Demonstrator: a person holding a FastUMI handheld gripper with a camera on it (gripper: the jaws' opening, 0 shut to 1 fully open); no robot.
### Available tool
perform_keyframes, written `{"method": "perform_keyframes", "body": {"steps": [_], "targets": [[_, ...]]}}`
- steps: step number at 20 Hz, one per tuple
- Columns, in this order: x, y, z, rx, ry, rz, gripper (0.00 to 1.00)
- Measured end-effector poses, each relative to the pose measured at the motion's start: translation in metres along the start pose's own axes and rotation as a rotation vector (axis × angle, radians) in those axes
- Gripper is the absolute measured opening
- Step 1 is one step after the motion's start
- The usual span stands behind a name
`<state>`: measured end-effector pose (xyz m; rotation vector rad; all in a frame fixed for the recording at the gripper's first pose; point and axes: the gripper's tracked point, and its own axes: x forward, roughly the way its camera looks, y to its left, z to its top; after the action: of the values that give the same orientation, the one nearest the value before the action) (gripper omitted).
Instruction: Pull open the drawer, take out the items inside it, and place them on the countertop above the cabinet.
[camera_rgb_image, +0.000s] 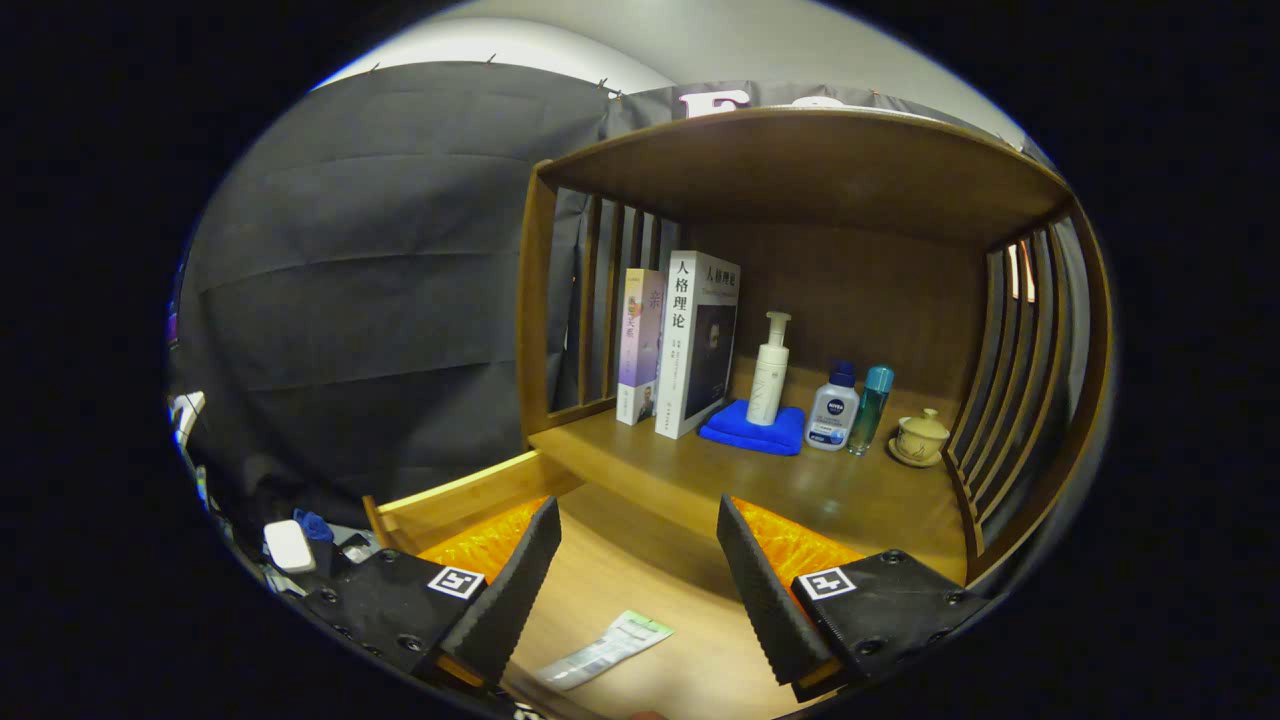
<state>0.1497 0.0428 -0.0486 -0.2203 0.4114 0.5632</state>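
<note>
The gripper (640, 545) is being held with its fingers spread wide and nothing between them, above the pulled-open drawer (470, 490). A flat sachet (605, 650) is lying on the drawer's wooden floor, between the fingers and nearer the left one. Beyond the fingertips, the countertop (700, 470) is being occupied toward its back edge by two upright books (680, 345), a pump bottle (770, 370) standing on a folded blue cloth (752, 430), two small bottles (850, 408) and a lidded cup (920, 438) near the right slatted side. Dark cloth is hanging behind the cabinet.
</note>
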Motion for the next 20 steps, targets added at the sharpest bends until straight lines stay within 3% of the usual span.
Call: {"method": "perform_keyframes", "body": {"steps": [5, 12, 17, 20], "targets": [[0.029, -0.002, -0.062, 0.01, 0.275, 0.028, 0.98], [0.031, 0.019, -0.128, 0.043, 0.587, 0.101, 0.99], [0.031, 0.026, -0.165, 0.016, 0.725, 0.137, 0.98], [0.031, 0.028, -0.176, 0.062, 0.778, 0.13, 0.98]]}}
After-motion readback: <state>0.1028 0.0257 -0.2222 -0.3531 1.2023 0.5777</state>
